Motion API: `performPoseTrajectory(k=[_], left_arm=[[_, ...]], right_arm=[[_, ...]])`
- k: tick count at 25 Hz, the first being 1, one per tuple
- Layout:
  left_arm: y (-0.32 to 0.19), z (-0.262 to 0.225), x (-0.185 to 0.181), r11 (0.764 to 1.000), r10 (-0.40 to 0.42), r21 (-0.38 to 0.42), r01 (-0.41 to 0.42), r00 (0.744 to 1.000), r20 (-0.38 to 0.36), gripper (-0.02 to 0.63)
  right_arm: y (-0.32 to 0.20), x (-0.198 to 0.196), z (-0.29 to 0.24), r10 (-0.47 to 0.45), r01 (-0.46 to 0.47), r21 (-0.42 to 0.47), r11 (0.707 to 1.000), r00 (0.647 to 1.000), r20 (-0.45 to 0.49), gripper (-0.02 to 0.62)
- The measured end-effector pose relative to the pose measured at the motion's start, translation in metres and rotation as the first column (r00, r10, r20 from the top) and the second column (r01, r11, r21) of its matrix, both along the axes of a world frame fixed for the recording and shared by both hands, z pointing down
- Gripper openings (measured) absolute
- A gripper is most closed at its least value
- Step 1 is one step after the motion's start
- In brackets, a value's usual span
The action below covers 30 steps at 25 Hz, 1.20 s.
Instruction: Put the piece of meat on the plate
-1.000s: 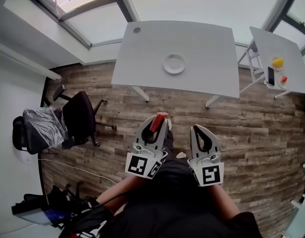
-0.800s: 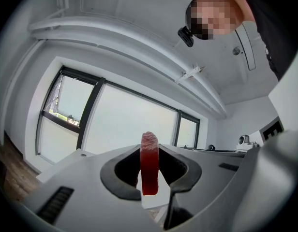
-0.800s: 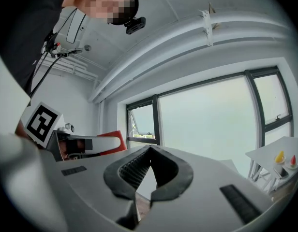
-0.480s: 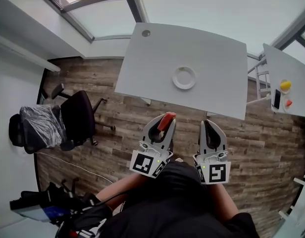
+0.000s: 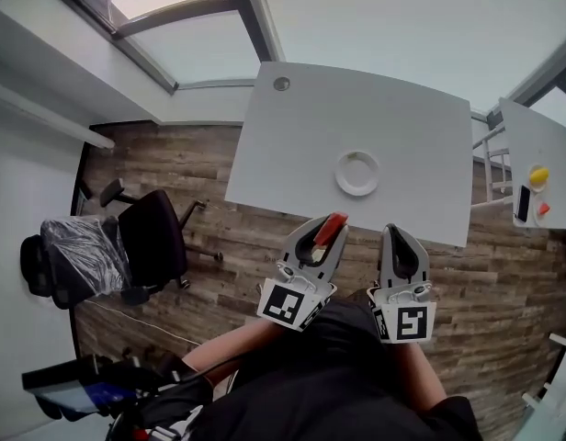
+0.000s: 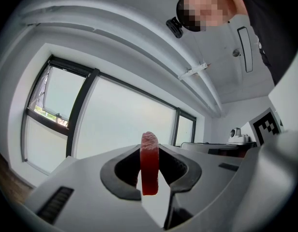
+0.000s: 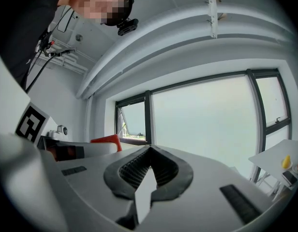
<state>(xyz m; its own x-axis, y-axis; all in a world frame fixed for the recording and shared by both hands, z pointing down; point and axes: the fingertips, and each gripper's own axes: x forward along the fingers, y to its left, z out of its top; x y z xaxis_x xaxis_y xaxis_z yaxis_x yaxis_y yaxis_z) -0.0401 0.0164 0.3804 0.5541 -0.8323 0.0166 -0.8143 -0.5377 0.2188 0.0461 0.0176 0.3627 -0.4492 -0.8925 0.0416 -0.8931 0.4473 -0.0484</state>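
While I hold both claws out level ahead of my body, my left claw [image 5: 323,239] is closed narrowly on the flat red piece of meat [image 5: 331,227]. It stands on edge between the two dark pads and pokes out past the claw's tip. Seen along that claw in the left gripper view, the meat [image 6: 149,161] is upright and thin. It is pinched from both sides, and its rounded top rises above the jaws.

Just right of the left claw, my right claw [image 5: 397,237] runs alongside it, the two apart. In the right gripper view its ribbed pads meet at the tip, closed on themselves, and the meat's red edge shows off to that claw's left.

Ahead of the left claw and a little to its right, the round white plate [image 5: 357,173] lies on the pale grey tabletop [image 5: 292,145], apart from the meat and not touching it. From the head view the meat's front end reaches about to the tabletop's near edge, while both claw bodies hang over the brown wood-plank floor [image 5: 513,274]. Well off to the left claw's left, a black office chair [image 5: 152,237] stands on that floor.
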Motion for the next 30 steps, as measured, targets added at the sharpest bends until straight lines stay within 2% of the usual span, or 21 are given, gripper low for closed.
performPoseTrajectory(k=[6, 9, 12, 23, 26, 30], left_arm=[[-0.025, 0.009, -0.001, 1.000, -0.007, -0.022, 0.008, 1.000, 0.012, 0.094], [-0.036, 0.012, 0.001, 1.000, -0.027, -0.011, 0.027, 1.000, 0.002, 0.094], [-0.051, 0.019, -0.002, 0.998, -0.058, -0.032, 0.058, 0.998, -0.010, 0.094], [-0.101, 0.072, 0.003, 0.989, -0.094, -0.112, 0.101, 0.994, 0.061, 0.094], [-0.108, 0.080, 0.006, 0.985, -0.104, -0.132, 0.115, 0.991, 0.083, 0.094], [-0.119, 0.094, 0.023, 0.987, -0.090, -0.125, 0.103, 0.990, 0.106, 0.094]], right_arm=[[-0.022, 0.004, 0.007, 0.013, -0.011, -0.047, 0.999, 0.999, 0.046, 0.005], [-0.029, 0.006, 0.001, -0.031, 0.031, -0.002, 1.000, 0.997, 0.071, 0.005], [-0.038, 0.010, -0.007, -0.060, 0.058, 0.048, 0.997, 0.998, 0.036, 0.005], [-0.079, 0.024, 0.000, -0.069, 0.068, 0.023, 0.997, 0.997, 0.033, 0.005], [-0.085, 0.026, -0.002, -0.052, 0.052, 0.001, 0.999, 0.996, 0.067, 0.005], [-0.093, 0.031, -0.003, -0.043, 0.043, -0.001, 0.999, 0.996, 0.078, 0.005]])
